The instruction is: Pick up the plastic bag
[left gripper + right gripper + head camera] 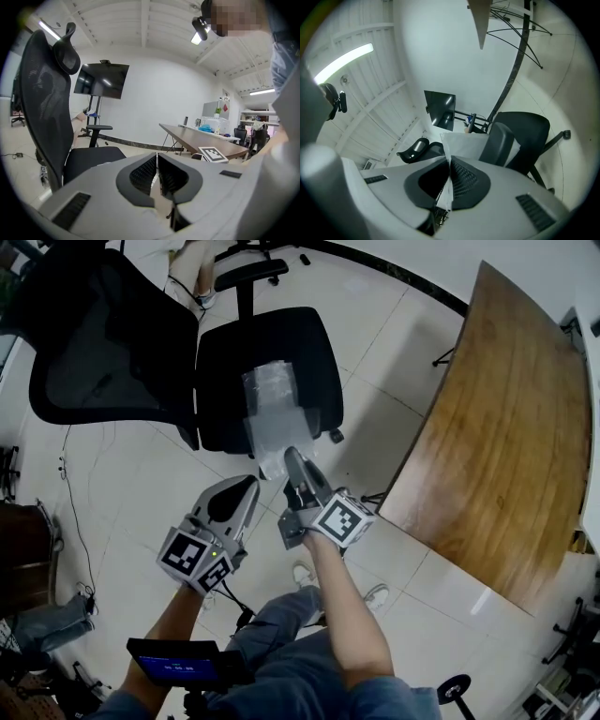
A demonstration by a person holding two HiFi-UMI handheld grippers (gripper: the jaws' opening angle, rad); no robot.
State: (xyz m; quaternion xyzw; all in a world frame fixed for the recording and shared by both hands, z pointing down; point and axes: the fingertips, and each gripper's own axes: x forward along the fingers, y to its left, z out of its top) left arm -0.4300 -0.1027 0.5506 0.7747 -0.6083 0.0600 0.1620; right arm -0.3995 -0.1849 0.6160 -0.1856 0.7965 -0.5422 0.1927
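Note:
A clear plastic bag lies on the black seat of an office chair, its near end hanging over the front edge. My right gripper is shut on that near end. In the right gripper view the film runs out from between the closed jaws and stretches toward the seat. My left gripper hovers just left of the right one, in front of the chair, shut with nothing in it.
The chair's mesh backrest stands at the left, its armrest at the back. A long wooden table fills the right side. Tiled floor lies between them. A wall screen hangs beyond the chair.

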